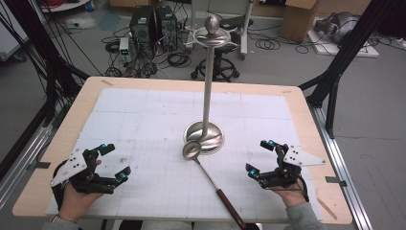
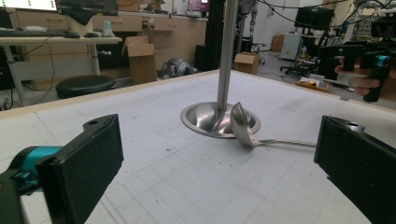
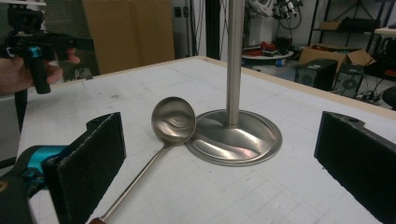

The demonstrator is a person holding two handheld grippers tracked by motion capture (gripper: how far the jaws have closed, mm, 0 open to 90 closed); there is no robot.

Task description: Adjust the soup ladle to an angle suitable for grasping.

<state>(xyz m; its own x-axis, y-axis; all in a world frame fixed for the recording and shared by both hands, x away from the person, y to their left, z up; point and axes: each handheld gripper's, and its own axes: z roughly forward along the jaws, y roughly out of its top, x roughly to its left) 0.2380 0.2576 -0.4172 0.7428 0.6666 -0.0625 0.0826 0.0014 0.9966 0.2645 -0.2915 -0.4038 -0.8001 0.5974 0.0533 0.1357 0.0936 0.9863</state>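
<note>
A tall steel stand with a round base rises from the middle of the white gridded mat. A steel ladle lies on the mat, its bowl propped against the base and its dark wooden handle reaching toward the near edge. The ladle lies ahead of both grippers. My left gripper rests at the near left, jaws wide apart and empty. My right gripper sits at the near right, also open and empty.
The wooden table edges frame the mat. Beyond the far edge are computer towers, cables, a stool and cardboard boxes. Black frame posts stand at both sides.
</note>
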